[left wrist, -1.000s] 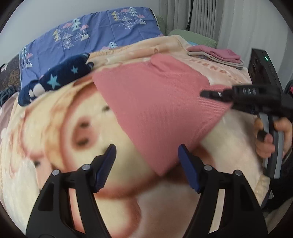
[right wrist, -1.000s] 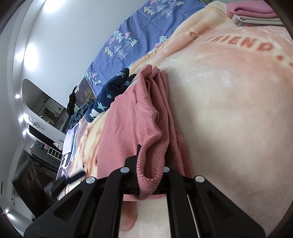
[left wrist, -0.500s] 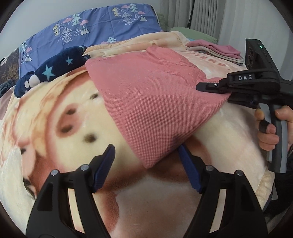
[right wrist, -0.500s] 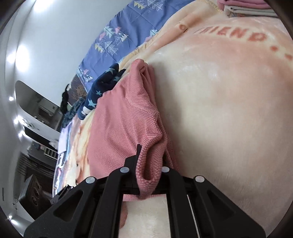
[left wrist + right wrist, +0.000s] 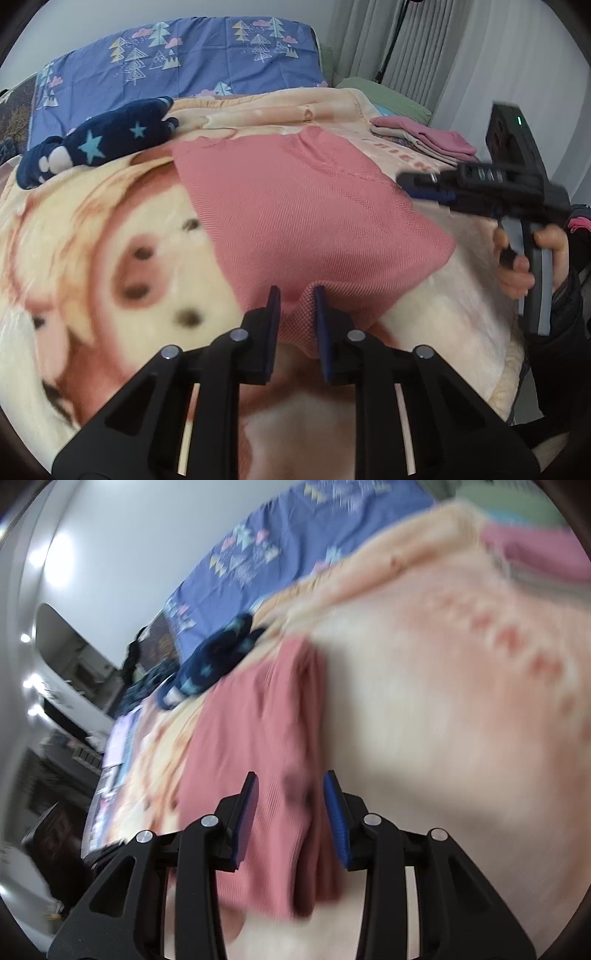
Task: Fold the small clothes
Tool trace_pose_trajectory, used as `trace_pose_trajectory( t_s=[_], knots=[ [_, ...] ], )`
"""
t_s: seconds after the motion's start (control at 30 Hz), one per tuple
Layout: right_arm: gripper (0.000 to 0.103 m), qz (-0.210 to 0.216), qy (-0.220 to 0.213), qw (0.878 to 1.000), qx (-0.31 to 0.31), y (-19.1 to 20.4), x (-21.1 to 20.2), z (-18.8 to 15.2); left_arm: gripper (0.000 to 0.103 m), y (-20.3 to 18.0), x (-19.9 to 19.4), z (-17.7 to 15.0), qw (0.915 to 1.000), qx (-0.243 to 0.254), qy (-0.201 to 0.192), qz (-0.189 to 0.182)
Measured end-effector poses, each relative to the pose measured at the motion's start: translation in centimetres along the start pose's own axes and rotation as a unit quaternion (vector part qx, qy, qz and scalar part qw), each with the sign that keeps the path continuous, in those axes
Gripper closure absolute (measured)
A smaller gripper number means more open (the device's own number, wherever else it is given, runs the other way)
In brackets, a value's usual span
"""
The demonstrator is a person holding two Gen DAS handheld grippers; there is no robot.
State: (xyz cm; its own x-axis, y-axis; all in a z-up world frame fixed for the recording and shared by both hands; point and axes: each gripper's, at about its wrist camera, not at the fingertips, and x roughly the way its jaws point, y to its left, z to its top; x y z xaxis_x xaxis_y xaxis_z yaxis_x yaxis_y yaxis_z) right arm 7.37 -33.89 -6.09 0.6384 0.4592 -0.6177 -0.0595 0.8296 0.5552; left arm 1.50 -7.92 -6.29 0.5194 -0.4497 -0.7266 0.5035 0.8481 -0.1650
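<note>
A pink knit garment [image 5: 306,206] lies spread on the cream printed blanket [image 5: 92,240]. My left gripper [image 5: 297,306] is shut on the garment's near corner, with fabric bunched between its blue pads. My right gripper [image 5: 290,805] is open, its jaws apart over the garment's right edge [image 5: 258,731]; it also shows in the left wrist view [image 5: 428,188] at the garment's right side, held by a hand. The right wrist view is blurred by motion.
A navy star-print garment [image 5: 99,147] lies at the blanket's far left. A stack of folded clothes [image 5: 424,138] sits at the far right. A blue tree-print sheet [image 5: 177,62] covers the bed's head. Curtains hang behind on the right.
My left gripper moved forward and shut on the garment's near corner. My right gripper opened and let go of the garment's edge.
</note>
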Motion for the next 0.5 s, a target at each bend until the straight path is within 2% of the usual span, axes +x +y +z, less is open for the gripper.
trace_pose_trajectory(
  t_s=[0.07,0.13,0.3,0.43,0.5],
  knots=[
    [0.066,-0.001,-0.005,1.000,-0.004,0.1,0.4,1.8,0.083,-0.5,2.0,-0.4,0.9995,0.008,0.030,0.003],
    [0.066,0.007,0.000,1.000,0.003,-0.2,1.3,3.4,0.081,-0.9,2.7,-1.0,0.9991,0.019,0.036,0.011],
    [0.066,-0.011,0.014,1.000,-0.019,0.3,4.5,6.9,0.076,-1.4,0.6,-1.5,0.9980,0.048,0.040,-0.003],
    [0.065,-0.011,0.027,0.999,-0.033,0.9,7.3,9.2,0.075,-1.7,-1.5,-2.4,0.9945,0.093,0.044,0.017],
    [0.060,-0.016,0.040,0.998,-0.041,1.1,8.9,10.2,0.073,-1.3,-2.2,-2.2,0.9957,0.086,0.035,0.004]
  ],
)
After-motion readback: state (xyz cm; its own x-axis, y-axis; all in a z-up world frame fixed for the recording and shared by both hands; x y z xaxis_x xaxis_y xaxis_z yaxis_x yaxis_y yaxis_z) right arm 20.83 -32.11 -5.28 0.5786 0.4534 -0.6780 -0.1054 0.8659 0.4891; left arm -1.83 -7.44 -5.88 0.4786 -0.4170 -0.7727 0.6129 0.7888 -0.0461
